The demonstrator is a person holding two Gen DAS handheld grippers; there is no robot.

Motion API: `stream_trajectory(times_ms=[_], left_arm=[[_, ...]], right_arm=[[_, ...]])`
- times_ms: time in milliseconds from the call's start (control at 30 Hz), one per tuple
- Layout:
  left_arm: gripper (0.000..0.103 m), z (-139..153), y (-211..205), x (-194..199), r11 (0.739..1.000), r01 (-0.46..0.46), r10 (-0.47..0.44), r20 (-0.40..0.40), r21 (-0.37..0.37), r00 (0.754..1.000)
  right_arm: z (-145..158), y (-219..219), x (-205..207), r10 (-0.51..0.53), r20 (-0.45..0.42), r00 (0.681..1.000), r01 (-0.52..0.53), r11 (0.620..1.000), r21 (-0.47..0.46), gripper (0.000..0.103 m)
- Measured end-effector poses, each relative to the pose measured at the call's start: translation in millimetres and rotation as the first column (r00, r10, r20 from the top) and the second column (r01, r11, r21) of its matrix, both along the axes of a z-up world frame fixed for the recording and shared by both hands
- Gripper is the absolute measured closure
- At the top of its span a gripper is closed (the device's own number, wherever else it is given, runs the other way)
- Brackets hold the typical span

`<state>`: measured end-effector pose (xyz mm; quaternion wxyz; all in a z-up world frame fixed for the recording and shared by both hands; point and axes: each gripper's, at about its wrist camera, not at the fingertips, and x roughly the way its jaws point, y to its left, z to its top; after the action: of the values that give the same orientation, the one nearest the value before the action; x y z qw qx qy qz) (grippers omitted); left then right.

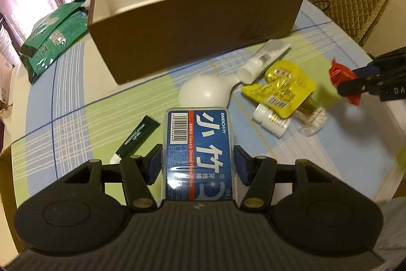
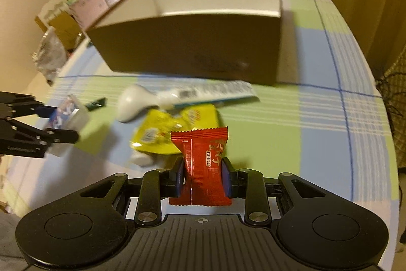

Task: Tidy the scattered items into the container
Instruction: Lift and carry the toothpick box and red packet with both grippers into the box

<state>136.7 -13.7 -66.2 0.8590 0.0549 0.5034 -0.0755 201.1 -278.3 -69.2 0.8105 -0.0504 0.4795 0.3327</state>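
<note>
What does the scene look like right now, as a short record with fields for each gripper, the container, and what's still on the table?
left hand-held gripper: shut on blue plastic dental floss pick box
right hand-held gripper: shut on red foil snack wrapper
container: brown cardboard box with white inside, open top, nothing visible inside
still on table: white plastic spoon, white squeeze tube, yellow foil pouch, small white pill bottle, dark green tube
table cover: checked green and blue cloth

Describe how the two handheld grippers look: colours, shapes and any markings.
Both the left gripper and the right gripper are black, with ribbed grey bases, round side housings, silver pivot pins, linkage arms and blue finger pads. No cables or sleeves show.
</note>
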Motion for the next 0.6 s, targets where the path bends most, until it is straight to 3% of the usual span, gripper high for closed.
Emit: stream_trajectory(times_ms=[300,600], left_arm=[[0.049,28,-5,3,0.999,0.005,-0.002,0.074,-0.042,0.997],[0.049,37,-6,14,0.999,0.013,-0.008,0.106,-0.044,0.994]], right_arm=[[19,13,-2,0.026,0.036,0.999,-0.027,0.999,0.036,0.07],[26,19,6,0.046,0.06,0.997,-0.048,0.998,0.033,0.07]])
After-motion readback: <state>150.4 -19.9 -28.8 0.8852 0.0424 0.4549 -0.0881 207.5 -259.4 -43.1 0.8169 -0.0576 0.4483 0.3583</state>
